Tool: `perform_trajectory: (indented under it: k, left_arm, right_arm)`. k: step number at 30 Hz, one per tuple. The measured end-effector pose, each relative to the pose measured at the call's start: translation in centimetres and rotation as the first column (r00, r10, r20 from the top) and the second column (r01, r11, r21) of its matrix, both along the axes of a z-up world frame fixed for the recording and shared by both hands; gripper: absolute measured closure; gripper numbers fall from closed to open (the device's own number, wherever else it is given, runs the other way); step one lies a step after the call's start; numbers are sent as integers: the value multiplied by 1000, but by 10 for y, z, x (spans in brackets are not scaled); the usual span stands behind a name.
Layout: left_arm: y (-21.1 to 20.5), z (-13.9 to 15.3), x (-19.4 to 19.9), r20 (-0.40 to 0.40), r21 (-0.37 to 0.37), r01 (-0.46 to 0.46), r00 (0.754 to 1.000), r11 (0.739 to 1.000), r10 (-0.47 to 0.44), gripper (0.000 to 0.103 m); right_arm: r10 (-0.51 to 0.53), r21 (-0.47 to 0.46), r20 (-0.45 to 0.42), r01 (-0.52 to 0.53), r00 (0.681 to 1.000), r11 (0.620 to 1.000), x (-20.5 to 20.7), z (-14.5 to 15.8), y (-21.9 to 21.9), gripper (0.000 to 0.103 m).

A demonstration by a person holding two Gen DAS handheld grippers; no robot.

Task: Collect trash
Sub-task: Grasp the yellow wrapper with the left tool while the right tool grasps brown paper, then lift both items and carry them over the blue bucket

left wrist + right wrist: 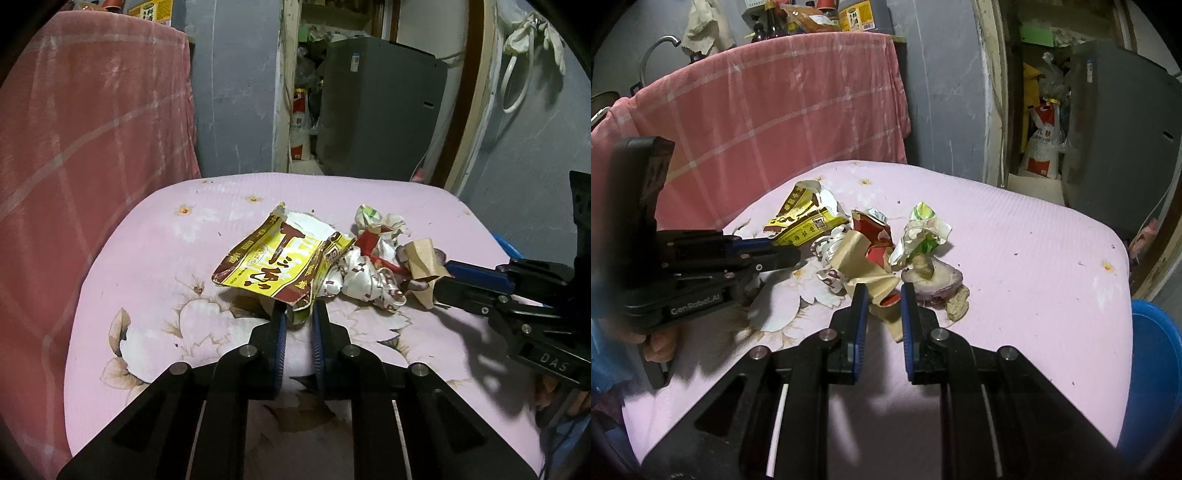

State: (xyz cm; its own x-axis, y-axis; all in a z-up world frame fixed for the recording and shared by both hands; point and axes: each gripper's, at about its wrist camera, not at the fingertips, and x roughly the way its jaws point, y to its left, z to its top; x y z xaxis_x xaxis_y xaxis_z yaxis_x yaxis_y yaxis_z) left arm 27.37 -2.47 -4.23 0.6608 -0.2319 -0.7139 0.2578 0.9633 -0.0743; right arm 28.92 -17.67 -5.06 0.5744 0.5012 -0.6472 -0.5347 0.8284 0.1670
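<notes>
Left gripper [299, 317] sat narrowly parted around the yellow wrapper's [280, 262] near edge on the pink tabletop [147, 258]; right gripper [884, 299] likewise bracketed brown paper [864, 273]; best to pinch deeper before lifting

Left gripper [299, 314]: jaws narrowly parted, fingers level, pointing forward. Right gripper [883, 297]: jaws slightly wider apart, angled in from the right.
</notes>
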Motion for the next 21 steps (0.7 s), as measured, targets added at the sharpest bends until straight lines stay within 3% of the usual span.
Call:
perform_trajectory:
  k: [8,21]
  left_arm:
    - [-1,4,-17,22,-38,-23,999,999,23,93]
    - [-14,19,-41,128,-63,-39,991,997,47,96]
  right_arm:
    - [-18,42,53,16,998,999,-11,7,-8,86]
    - [-80,139,182,55,980,989,-32,29,-24,86]
